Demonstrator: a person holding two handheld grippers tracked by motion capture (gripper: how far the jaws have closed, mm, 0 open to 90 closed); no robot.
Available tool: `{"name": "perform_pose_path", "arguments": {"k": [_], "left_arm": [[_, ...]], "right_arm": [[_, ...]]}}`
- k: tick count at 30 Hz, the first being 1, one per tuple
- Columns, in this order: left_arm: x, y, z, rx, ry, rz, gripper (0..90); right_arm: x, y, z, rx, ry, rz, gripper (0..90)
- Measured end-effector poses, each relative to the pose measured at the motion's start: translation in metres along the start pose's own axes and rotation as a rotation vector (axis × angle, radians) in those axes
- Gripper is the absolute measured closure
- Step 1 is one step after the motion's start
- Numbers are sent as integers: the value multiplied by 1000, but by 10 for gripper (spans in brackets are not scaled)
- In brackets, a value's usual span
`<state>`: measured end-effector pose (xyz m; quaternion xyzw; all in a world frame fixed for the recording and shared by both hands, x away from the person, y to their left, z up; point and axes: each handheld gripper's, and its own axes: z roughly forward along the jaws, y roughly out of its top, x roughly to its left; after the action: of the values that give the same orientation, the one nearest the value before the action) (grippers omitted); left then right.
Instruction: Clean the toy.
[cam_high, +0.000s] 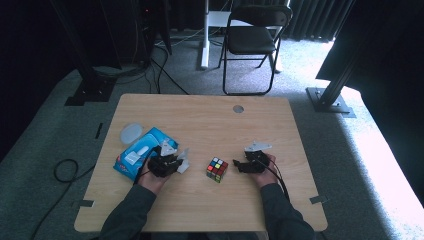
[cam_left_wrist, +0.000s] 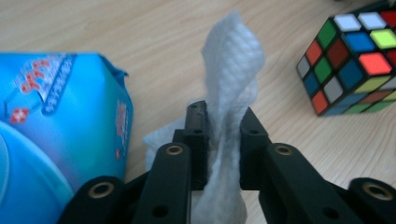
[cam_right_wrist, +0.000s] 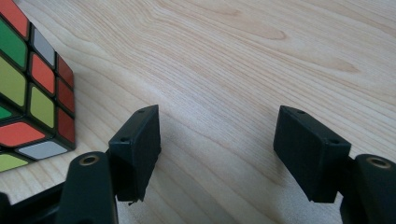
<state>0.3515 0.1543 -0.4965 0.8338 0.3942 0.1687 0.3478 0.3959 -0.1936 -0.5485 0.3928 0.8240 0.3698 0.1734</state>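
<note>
So the wet wipe (cam_left_wrist: 231, 70) was pinched between the closed jaws of the left gripper (cam_high: 176, 161), its free end sticking up past the jaw tips, long axis running along the jaws. The wipe pack (cam_high: 141, 152) sat just to the left of it on the table (cam_high: 200, 120), and the puzzle cube (cam_high: 217, 169) was just to its right, between the two hands. The right gripper (cam_high: 238, 163) sat right of the cube with jaws wide open and empty, pointing left at it, so it looked like the nearer one for holding the cube. Hard to tell how much wipe hung bunched behind the jaws. A round lid (cam_high: 131, 133) lay beyond the pack.
</note>
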Motion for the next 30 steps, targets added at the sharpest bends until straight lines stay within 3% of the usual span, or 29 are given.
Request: {"name": "perform_pose_path", "arguments": {"k": [12, 15, 30], "left_arm": [[-1, -10, 16, 73, -9, -9, 507], [-1, -12, 21, 94, -11, -5, 490], [2, -14, 25, 116, 19, -10, 764]], "right_arm": [[0, 0, 0, 0, 0, 0, 316], [0, 0, 0, 0, 0, 0, 316], [0, 0, 0, 0, 0, 0, 316]]}}
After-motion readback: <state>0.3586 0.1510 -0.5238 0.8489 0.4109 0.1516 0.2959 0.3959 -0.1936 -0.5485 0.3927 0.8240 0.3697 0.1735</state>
